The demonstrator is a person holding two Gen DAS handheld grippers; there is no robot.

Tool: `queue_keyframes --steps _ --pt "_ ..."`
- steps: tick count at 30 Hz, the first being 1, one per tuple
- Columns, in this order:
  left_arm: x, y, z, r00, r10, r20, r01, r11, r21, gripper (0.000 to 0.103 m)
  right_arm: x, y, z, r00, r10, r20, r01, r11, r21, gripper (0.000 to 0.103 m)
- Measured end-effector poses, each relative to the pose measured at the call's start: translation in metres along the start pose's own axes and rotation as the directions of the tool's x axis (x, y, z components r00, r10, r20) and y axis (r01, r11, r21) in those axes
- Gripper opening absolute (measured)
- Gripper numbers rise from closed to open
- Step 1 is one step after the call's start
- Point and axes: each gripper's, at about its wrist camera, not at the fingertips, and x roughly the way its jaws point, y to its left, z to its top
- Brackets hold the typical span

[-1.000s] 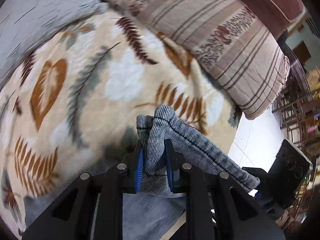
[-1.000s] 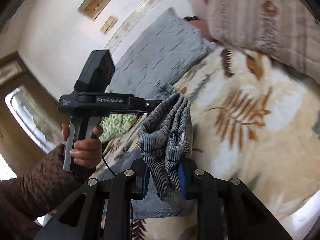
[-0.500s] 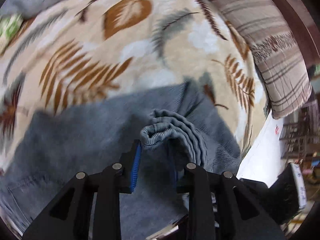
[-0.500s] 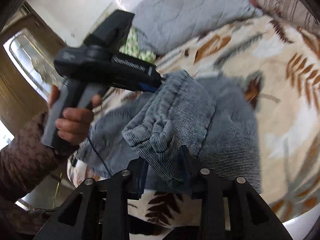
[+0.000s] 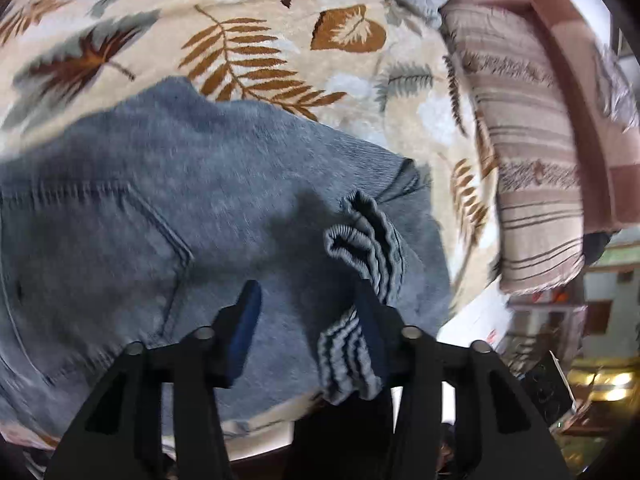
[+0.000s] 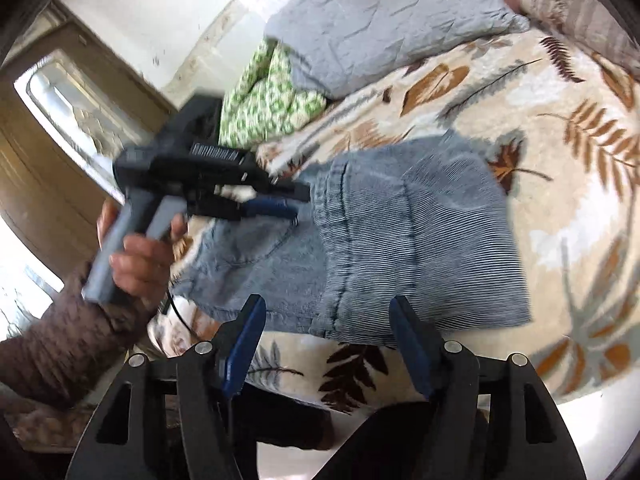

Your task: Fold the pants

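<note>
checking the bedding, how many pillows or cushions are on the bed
3: a grey pillow at the head, a green patterned cushion beside it toward the wall, and a striped one on the other side. More may be hidden.

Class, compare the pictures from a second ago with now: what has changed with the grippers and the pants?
Both the left gripper and right gripper opened, releasing the grey-blue ribbed pants, which came down folded on the leaf-patterned blanket. One hem still hangs on a left finger. The bedding is unchanged.

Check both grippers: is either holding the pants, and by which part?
Neither. The left gripper and right gripper are open; the pants lie folded on the blanket.
</note>
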Motion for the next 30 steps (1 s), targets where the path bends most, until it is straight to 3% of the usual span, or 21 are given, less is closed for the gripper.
queue_keyframes --steps 6,8,11,15,17,22,25,26,27,28,29,30 --pt "0.009 -0.003 -0.021 0.992 -0.124 0.010 0.124 0.989 -0.082 0.055 -0.018 -0.028 0.028 0.999 -0.025 0.047 0.021 0.997 0.078 0.067" --pt "0.009 -0.008 -0.027 0.995 -0.089 0.039 0.091 0.995 -0.051 0.064 -0.017 -0.034 0.043 0.999 -0.019 0.046 0.015 0.996 0.084 0.067" --pt "0.027 -0.016 -0.037 1.000 -0.001 0.005 0.001 1.000 0.004 0.066 -0.004 -0.038 0.072 1.000 -0.012 0.008 0.012 0.997 0.073 0.068" --pt "0.043 -0.022 -0.054 1.000 -0.007 -0.022 0.007 1.000 0.026 0.066 0.043 -0.026 0.117 0.990 0.006 -0.139 -0.004 1.000 0.017 0.070" --pt "0.046 -0.024 -0.062 1.000 -0.014 -0.016 0.015 1.000 0.023 0.066 0.080 -0.010 0.135 0.963 -0.053 -0.265 0.044 0.998 -0.041 0.070" --pt "0.038 -0.024 -0.075 0.998 -0.054 0.040 0.054 0.998 -0.015 0.066 0.149 0.025 0.139 0.873 -0.137 -0.468 0.069 0.985 -0.159 0.070" --pt "0.040 -0.023 -0.081 0.994 -0.094 0.048 0.096 0.995 -0.037 0.065 0.173 0.041 0.128 0.830 -0.193 -0.524 0.072 0.968 -0.242 0.070" --pt "0.043 -0.023 -0.082 0.995 -0.089 0.043 0.091 0.995 -0.035 0.062 0.179 0.047 0.122 0.817 -0.252 -0.518 0.096 0.947 -0.308 0.069" --pt "0.045 -0.024 -0.083 0.996 -0.079 0.044 0.081 0.996 -0.030 0.057 0.184 0.050 0.117 0.809 -0.309 -0.500 0.119 0.919 -0.375 0.065" --pt "0.046 -0.025 -0.083 0.997 -0.067 0.044 0.068 0.997 -0.023 0.041 0.185 0.053 0.112 0.809 -0.335 -0.482 0.120 0.898 -0.424 0.046" --pt "0.047 -0.027 -0.083 0.997 -0.064 0.041 0.065 0.998 -0.016 0.032 0.183 0.054 0.110 0.816 -0.355 -0.457 0.131 0.882 -0.452 0.033" --pt "0.047 -0.029 -0.081 0.997 -0.065 0.043 0.066 0.998 -0.012 0.032 0.178 0.053 0.111 0.827 -0.358 -0.433 0.141 0.879 -0.456 0.030"
